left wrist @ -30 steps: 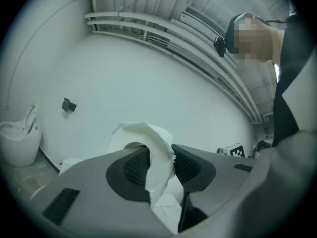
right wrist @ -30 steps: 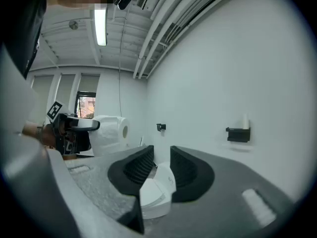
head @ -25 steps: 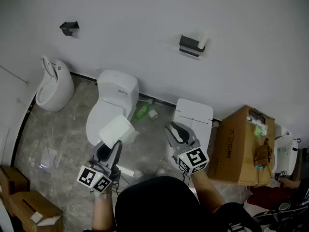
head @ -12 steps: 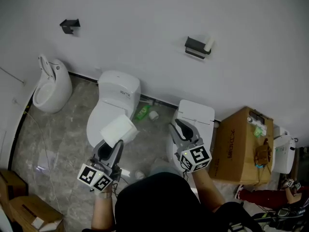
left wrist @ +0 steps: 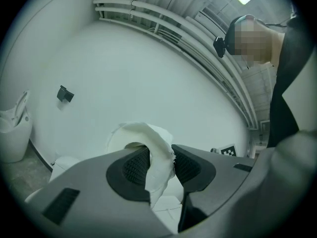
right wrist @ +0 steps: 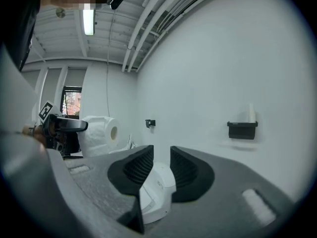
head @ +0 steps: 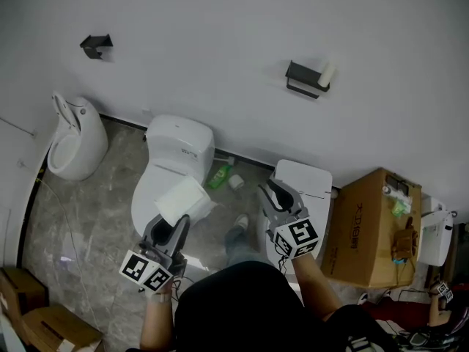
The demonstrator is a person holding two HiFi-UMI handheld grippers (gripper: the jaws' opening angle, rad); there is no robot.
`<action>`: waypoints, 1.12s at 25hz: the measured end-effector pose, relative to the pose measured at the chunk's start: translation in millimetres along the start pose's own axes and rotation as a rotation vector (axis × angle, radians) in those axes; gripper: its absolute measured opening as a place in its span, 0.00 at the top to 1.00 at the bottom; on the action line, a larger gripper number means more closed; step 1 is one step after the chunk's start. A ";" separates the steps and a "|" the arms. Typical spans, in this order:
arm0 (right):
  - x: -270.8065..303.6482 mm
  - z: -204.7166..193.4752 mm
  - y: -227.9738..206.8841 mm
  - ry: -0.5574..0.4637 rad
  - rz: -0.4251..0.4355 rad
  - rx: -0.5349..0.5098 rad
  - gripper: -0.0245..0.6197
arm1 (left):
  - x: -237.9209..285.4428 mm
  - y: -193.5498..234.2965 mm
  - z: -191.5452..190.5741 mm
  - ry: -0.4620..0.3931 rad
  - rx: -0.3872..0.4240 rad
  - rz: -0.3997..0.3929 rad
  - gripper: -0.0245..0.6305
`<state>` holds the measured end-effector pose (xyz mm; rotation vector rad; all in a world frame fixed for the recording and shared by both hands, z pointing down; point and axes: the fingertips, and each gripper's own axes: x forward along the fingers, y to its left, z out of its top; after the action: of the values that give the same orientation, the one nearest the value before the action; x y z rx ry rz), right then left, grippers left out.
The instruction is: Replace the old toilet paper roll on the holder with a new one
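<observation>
White bathroom wall (head: 220, 35) fills my view, the holder (head: 304, 78) at 1 o'clock with the old roll (head: 327, 74) on it, so I hold the new roll (head: 183, 200) ready at 7 o'clock, pinched in the fingers of the left gripper (head: 176, 226), while the right gripper (head: 274, 191) has its fingers pressed together on nothing, free to clear the holder.

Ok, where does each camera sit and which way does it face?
Head view: on the person's head, looking steeply down at wall and a toilet; shows both forearms, left gripper, right gripper.
Left gripper view: on the left gripper, facing the wall; its jaws clamp the new roll.
Right gripper view: on the right gripper, facing the wall holder; its jaws are empty.
Shared: head and right gripper views both show holder and roll.
</observation>
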<state>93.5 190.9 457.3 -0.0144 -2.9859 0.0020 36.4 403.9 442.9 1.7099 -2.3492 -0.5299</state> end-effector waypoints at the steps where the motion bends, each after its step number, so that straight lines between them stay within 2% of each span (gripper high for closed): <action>1: 11.0 1.2 -10.8 0.001 -0.002 0.006 0.80 | 13.0 7.5 2.0 0.003 -0.002 0.000 0.75; 10: 94.7 14.7 -129.4 0.022 -0.002 0.032 0.80 | 164.5 59.6 16.5 0.024 -0.040 -0.013 0.75; 18: 138.8 24.4 -227.3 0.007 -0.035 0.075 0.80 | 285.9 66.6 26.6 0.055 -0.022 -0.081 0.75; 28: 146.1 53.4 -275.7 -0.041 -0.107 0.057 0.80 | 359.9 62.1 26.9 0.080 -0.039 -0.176 0.75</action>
<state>-61.7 -83.4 427.8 0.1541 -3.0223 0.0752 -142.2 84.9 421.8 1.8948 -2.1326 -0.5215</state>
